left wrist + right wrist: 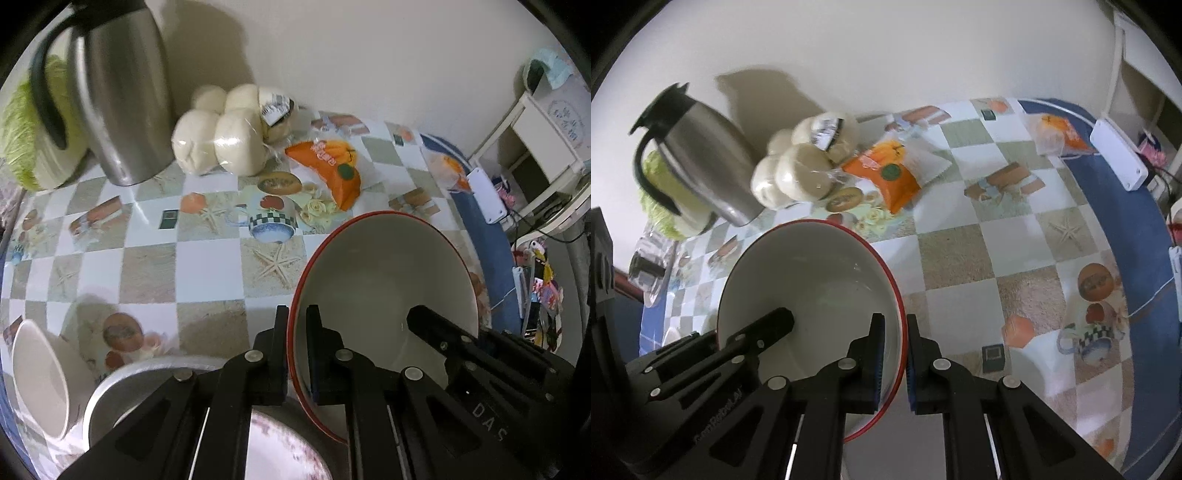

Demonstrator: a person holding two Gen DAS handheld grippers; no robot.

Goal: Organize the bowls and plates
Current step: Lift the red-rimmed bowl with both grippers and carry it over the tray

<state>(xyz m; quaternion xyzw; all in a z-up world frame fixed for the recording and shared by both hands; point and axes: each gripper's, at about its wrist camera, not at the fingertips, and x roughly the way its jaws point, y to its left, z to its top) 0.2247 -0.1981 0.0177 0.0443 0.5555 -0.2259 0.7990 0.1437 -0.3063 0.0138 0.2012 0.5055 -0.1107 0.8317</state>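
- The table (147, 258), under a checked cloth with printed starfish and fruit, carries everything; only the right wrist view shows its blue edge curving round on the right side.
- The steel jug (122, 96) stands upright at the back by the wall, with a leafy cabbage (22, 122) behind its handle.
- The red-rimmed bowl (388, 280) is held over the table, tilted, its white inside facing both cameras.
- Only the left wrist view shows a metal dish (122, 384) under the bowl and a white bowl (37, 380) lying on its side by it.
- The left gripper (297, 325) pinches the bowl's left rim, one finger inside, one outside.
- The right gripper (894, 332) pinches the opposite rim likewise.
- A bag of white buns (221, 133) lies beside the jug, an orange packet (332, 166) just to its right.
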